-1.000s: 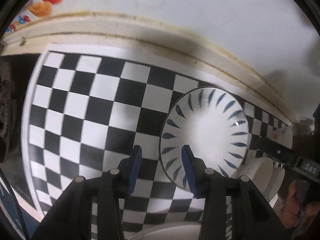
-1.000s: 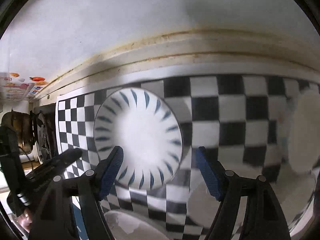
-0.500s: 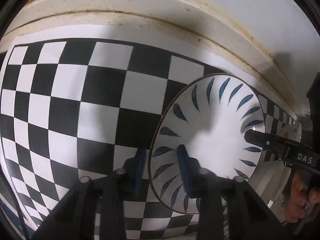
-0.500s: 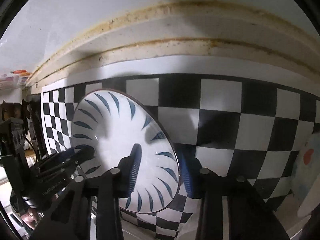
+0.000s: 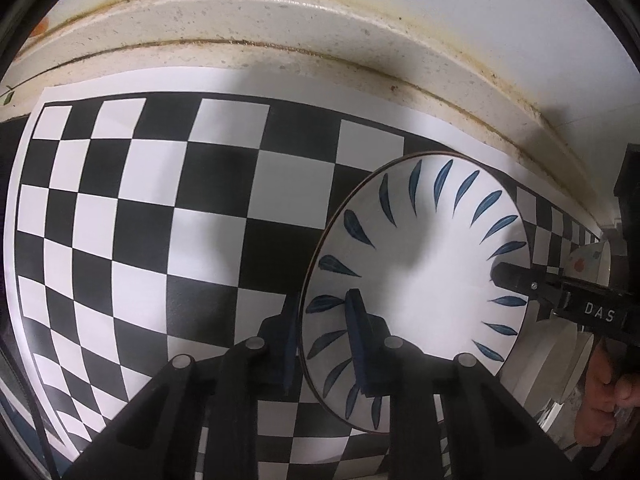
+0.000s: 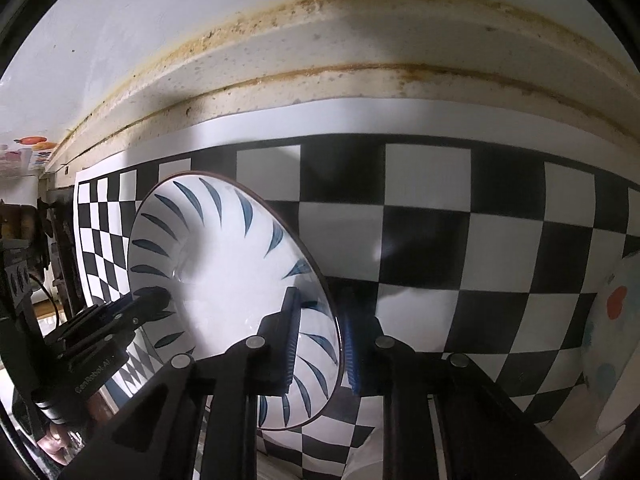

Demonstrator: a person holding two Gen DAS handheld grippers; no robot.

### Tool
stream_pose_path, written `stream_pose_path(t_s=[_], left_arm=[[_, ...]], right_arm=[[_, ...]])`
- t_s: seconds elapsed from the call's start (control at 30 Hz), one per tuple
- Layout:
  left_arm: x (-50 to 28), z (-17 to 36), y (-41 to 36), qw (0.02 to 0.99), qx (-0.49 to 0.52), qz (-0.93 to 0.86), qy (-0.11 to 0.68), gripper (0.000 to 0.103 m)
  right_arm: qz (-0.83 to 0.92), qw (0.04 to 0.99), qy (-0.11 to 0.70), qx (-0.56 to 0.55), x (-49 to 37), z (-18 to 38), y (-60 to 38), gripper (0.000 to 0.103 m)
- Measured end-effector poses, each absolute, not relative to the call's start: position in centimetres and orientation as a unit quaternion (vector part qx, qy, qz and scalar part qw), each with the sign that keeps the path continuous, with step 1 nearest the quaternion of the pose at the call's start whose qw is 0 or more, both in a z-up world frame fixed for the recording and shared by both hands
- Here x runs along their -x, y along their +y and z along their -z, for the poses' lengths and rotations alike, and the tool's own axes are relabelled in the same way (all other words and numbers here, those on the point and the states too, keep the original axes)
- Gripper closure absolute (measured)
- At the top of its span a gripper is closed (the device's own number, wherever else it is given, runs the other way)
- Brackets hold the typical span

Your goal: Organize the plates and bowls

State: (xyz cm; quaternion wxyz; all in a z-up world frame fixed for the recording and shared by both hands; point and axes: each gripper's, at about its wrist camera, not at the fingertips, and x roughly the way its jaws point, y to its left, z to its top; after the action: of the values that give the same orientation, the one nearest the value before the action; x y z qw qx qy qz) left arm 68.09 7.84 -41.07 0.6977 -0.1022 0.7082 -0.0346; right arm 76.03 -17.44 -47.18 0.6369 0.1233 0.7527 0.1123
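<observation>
A white plate (image 5: 420, 280) with blue leaf marks around its border lies on a black-and-white checkered mat (image 5: 160, 220). My left gripper (image 5: 324, 340) straddles the plate's left rim, one pad under the rim and the other on the inner face, and its jaws are closing on it. In the right wrist view the same plate (image 6: 224, 280) has my right gripper (image 6: 320, 344) over its right rim, jaws likewise closing with the rim pinched between the pads. Each view shows the other gripper's fingers (image 5: 516, 280) at the opposite rim.
A stained cream ledge (image 5: 280, 32) and a white wall run behind the mat. A plate with a red spot (image 6: 612, 320) and white dishes (image 5: 552, 352) stand to the right. A person's hand (image 5: 600, 400) holds the right gripper's handle.
Both grippers came down onto the plate. Their jaws narrowed from wide apart to pinching opposite rims.
</observation>
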Motion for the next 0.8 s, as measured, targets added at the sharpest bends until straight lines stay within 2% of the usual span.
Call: stream_pose_path(t_s=[0.8], left_arm=[[-66.6, 33.7, 9.0, 0.729, 0.089, 0.048, 0.677, 0.083]], right_arm=[[-0.123, 0.661, 0.728, -0.132, -72.3, 41.7, -16.5, 0.083]])
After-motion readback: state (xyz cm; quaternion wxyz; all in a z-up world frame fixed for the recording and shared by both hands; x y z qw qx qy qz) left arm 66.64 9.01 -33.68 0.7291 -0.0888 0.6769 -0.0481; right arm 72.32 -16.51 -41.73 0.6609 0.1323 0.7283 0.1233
